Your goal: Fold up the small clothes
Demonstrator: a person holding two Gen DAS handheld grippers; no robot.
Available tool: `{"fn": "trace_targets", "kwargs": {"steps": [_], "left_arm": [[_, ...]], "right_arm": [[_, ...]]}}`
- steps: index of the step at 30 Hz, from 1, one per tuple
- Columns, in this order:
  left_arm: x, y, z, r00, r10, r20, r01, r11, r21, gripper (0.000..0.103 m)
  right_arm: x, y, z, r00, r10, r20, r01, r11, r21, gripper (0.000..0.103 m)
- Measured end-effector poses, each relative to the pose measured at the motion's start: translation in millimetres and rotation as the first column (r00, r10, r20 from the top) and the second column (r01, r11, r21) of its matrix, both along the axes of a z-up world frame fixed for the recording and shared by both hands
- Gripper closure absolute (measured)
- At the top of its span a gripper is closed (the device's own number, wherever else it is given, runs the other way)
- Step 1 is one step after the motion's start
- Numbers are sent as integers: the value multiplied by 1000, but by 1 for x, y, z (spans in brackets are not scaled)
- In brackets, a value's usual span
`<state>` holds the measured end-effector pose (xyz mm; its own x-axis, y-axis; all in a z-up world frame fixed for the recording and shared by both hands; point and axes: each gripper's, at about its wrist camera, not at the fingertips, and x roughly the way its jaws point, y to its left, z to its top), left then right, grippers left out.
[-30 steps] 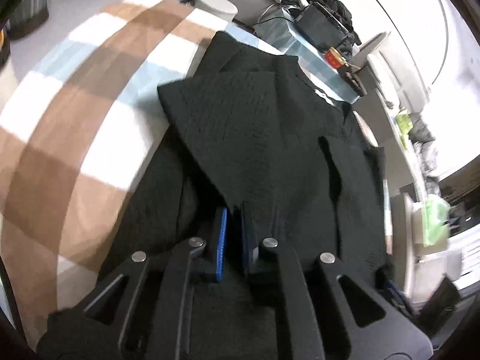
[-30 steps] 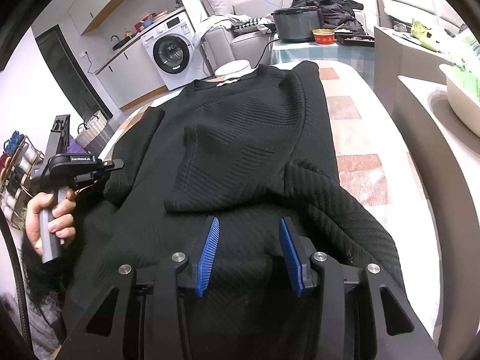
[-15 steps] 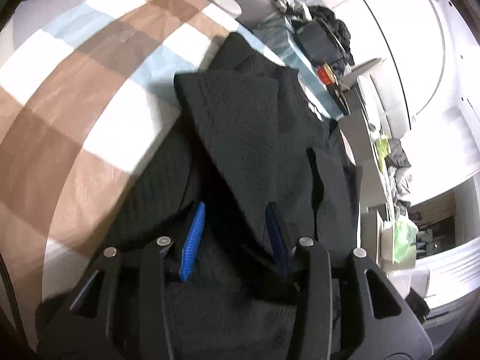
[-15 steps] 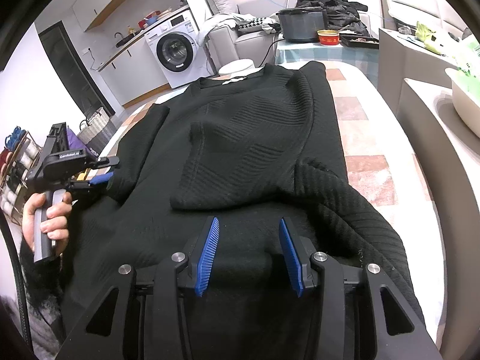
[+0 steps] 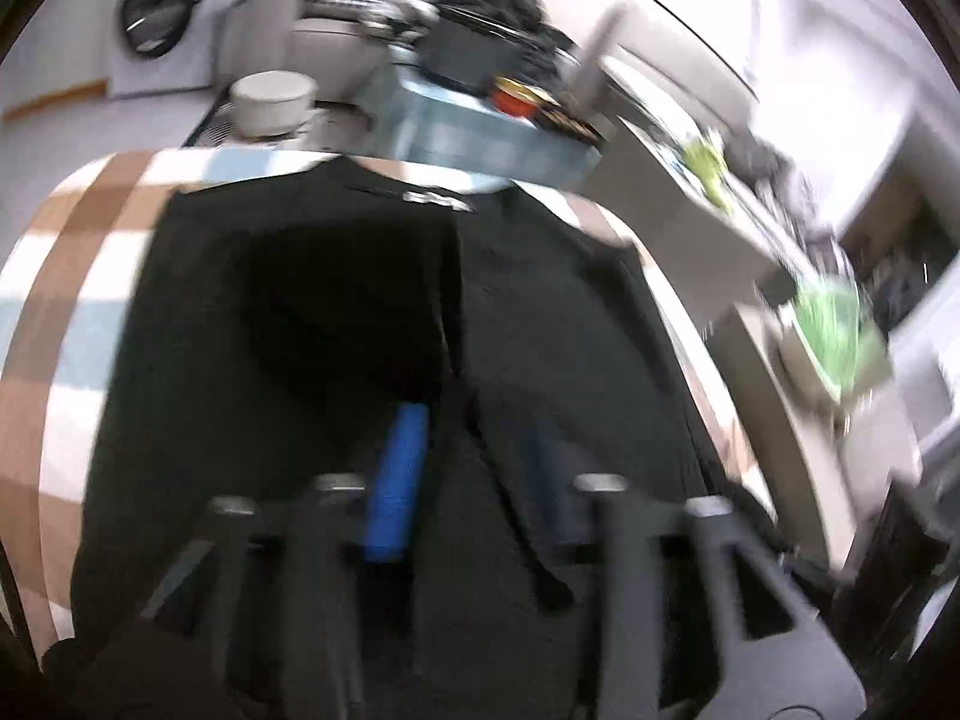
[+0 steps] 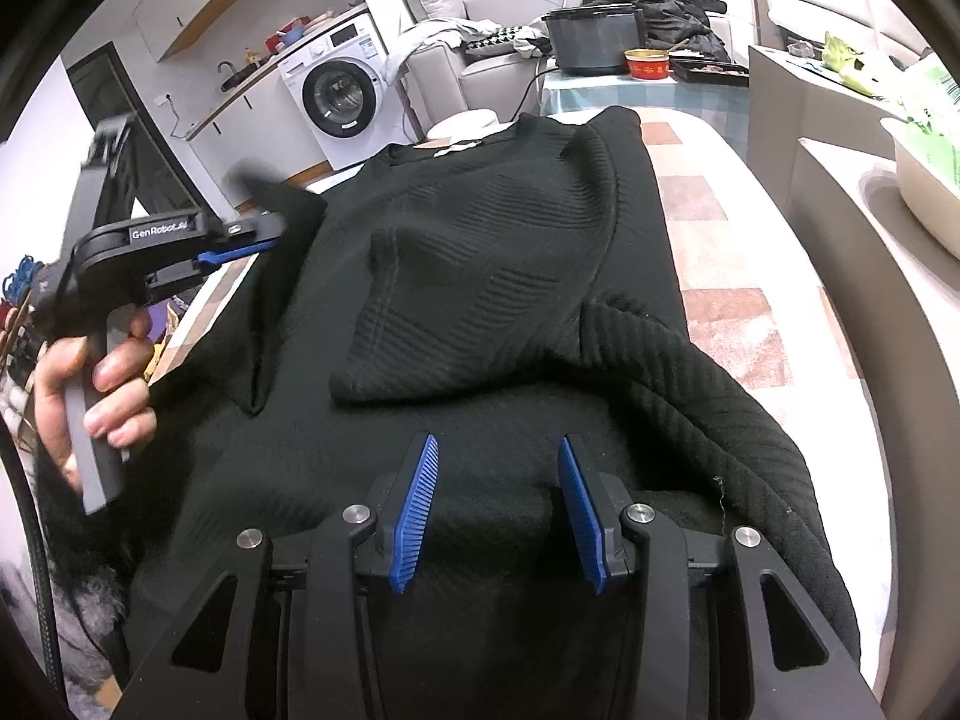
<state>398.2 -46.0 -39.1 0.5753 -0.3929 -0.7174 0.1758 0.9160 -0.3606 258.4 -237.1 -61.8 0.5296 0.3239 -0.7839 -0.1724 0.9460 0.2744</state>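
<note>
A black sweater (image 6: 480, 276) lay spread on the checked counter (image 6: 720, 312), one sleeve folded across it. The right gripper (image 6: 497, 504) hovered over its hem, fingers apart and empty. The left gripper (image 6: 240, 243) was beside the sweater's far sleeve; whether its fingers gripped cloth could not be told.

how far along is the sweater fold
Early to midway, I think. Done: one sleeve already lies folded across the chest of the black sweater on the checked cloth. In hand: nothing is gripped. The left gripper hangs open by the sweater's left edge, in a blurred view, and the right gripper hovers open above the hem. Left: the ribbed part bunched at the right and the final body folds.
</note>
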Motion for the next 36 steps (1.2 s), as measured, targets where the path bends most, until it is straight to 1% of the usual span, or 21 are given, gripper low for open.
{"fn": "trace_targets", "kwargs": {"steps": [2, 3, 6, 8, 12, 15, 17, 18, 20, 21, 22, 23, 25, 26, 28, 29, 30, 33, 36], "left_arm": [[-7, -2, 4, 999, -26, 27, 27, 999, -22, 47], [-9, 1, 5, 999, -27, 17, 28, 999, -26, 43], [-18, 13, 8, 1000, 2, -1, -2, 999, -35, 41], [-26, 26, 7, 999, 38, -13, -38, 999, -32, 39], [-55, 56, -9, 993, 108, -42, -108, 994, -3, 36], [-79, 77, -20, 984, 164, -66, -162, 986, 31, 34], [-97, 91, -26, 978, 194, -73, -191, 981, 47, 25], [-107, 96, -28, 976, 206, -67, -203, 977, 59, 17], [-129, 106, -30, 972, 229, -49, -225, 971, 80, 16], [-137, 109, -31, 971, 233, -46, -229, 970, 83, 12], [-146, 112, -32, 969, 242, -43, -237, 967, 90, 3], [-156, 115, -33, 966, 255, -35, -250, 963, 102, 1], [-176, 119, -31, 962, 273, -13, -269, 956, 115, 1], [-184, 121, -31, 959, 282, -12, -279, 954, 112, 1], [-207, 127, -31, 952, 307, -19, -305, 950, 72, 1], [-217, 129, -31, 949, 313, -20, -312, 949, 57, 1], [-232, 132, -31, 947, 321, -15, -320, 947, 40, 1], [-270, 138, -30, 940, 341, 3, -341, 939, 46, 1], [-302, 143, -29, 934, 357, 22, -358, 931, 69, 1]], "right_arm": [[-2, 1, 4, 1000, -2, 12, 2, 1000, -9, 60], [-4, 0, 5, 1000, -2, 18, 2, 1000, -12, 60], [-8, -3, 7, 1000, -6, 26, 6, 1000, -9, 60], [-8, -4, 5, 1000, -11, 23, 11, 1000, -9, 60], [-8, -1, 3, 1000, -4, 14, 4, 1000, -7, 60], [-8, 2, -1, 1000, 21, 6, -21, 1000, -4, 56], [-9, 3, -4, 1000, 18, -12, -18, 1000, -9, 56], [-11, 4, -4, 1000, 21, -9, -21, 1000, -10, 55], [-16, 6, -4, 1000, 27, -9, -27, 999, -19, 55], [-19, 8, -4, 999, 30, -10, -30, 999, -23, 54], [-24, 10, -3, 999, 39, -11, -40, 999, -27, 52], [-29, 13, -1, 998, 54, -9, -55, 998, -35, 51], [-38, 18, 6, 997, 81, 5, -81, 996, -48, 42], [-46, 20, 11, 995, 96, 21, -95, 994, -47, 40], [-58, 21, 20, 993, 111, 51, -109, 993, -44, 28], [-66, 22, 25, 991, 112, 69, -109, 993, -49, 20], [-73, 23, 26, 991, 111, 81, -107, 993, -56, 14], [-94, 25, 32, 988, 122, 96, -114, 989, -90, 13], [-116, 19, 36, 984, 144, 104, -134, 987, -93, 13]]}}
